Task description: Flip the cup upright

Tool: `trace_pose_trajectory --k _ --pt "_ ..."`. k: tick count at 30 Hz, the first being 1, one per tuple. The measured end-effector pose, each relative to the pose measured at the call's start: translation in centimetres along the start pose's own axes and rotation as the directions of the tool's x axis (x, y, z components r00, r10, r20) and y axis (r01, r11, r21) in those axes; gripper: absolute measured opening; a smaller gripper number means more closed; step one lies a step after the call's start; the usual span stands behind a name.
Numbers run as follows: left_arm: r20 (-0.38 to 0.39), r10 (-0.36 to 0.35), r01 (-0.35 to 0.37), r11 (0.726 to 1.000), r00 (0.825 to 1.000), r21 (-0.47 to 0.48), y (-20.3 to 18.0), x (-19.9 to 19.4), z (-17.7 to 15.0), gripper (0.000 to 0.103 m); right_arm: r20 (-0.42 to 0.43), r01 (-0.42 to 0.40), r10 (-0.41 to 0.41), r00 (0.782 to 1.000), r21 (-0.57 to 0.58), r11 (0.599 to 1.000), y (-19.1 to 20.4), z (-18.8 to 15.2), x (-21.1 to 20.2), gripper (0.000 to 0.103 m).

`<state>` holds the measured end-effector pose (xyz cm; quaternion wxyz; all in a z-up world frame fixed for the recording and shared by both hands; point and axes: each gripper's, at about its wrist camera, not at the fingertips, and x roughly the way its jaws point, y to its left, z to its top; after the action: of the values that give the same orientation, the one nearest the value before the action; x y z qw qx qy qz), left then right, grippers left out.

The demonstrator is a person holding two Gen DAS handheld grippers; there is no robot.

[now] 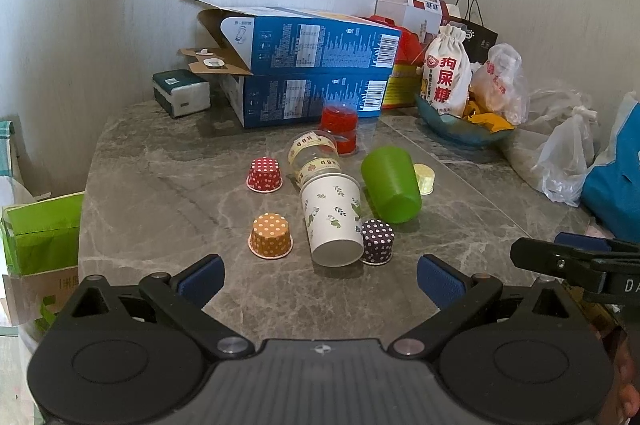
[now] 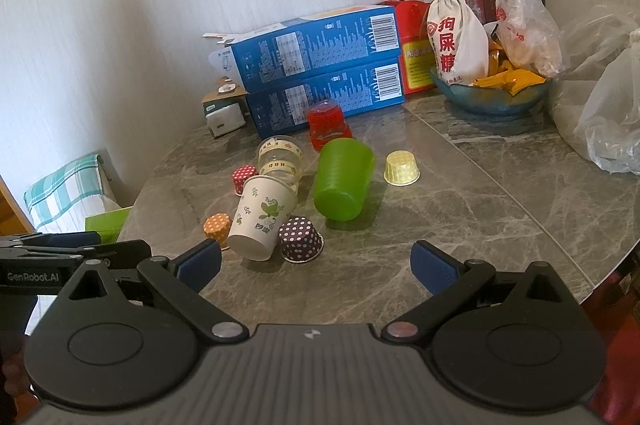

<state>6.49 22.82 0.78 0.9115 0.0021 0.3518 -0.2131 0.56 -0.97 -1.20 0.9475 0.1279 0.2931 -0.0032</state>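
Observation:
A white paper cup with green leaf print (image 1: 332, 221) (image 2: 262, 211) lies on its side on the grey marble table, base toward me. A green plastic cup (image 1: 392, 185) (image 2: 342, 179) lies on its side to its right. A clear plastic cup (image 1: 314, 155) (image 2: 280, 159) lies behind the paper cup, mouth against it. A red cup (image 1: 339, 127) (image 2: 326, 127) stands mouth down further back. My left gripper (image 1: 320, 281) is open and empty, just short of the paper cup. My right gripper (image 2: 316, 265) is open and empty, in front of the cups.
Small dotted cupcake liners stand around the cups: red (image 1: 264, 175), orange (image 1: 270, 236), purple (image 1: 377, 242) (image 2: 301, 239), yellow (image 2: 401, 168). Stacked blue boxes (image 1: 312, 77), a tissue pack (image 1: 181, 93), a snack bowl (image 2: 490, 93) and plastic bags (image 2: 608, 113) line the back and right.

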Motion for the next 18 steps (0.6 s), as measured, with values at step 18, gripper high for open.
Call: trace_pose_trajectory --k 18 --pt "-0.016 0.003 -0.003 1.000 1.000 -0.025 0.58 0.17 -0.21 0.103 -0.014 0.002 -0.002 1.000 0.007 1.000 0.00 0.05 -0.10 0.102"
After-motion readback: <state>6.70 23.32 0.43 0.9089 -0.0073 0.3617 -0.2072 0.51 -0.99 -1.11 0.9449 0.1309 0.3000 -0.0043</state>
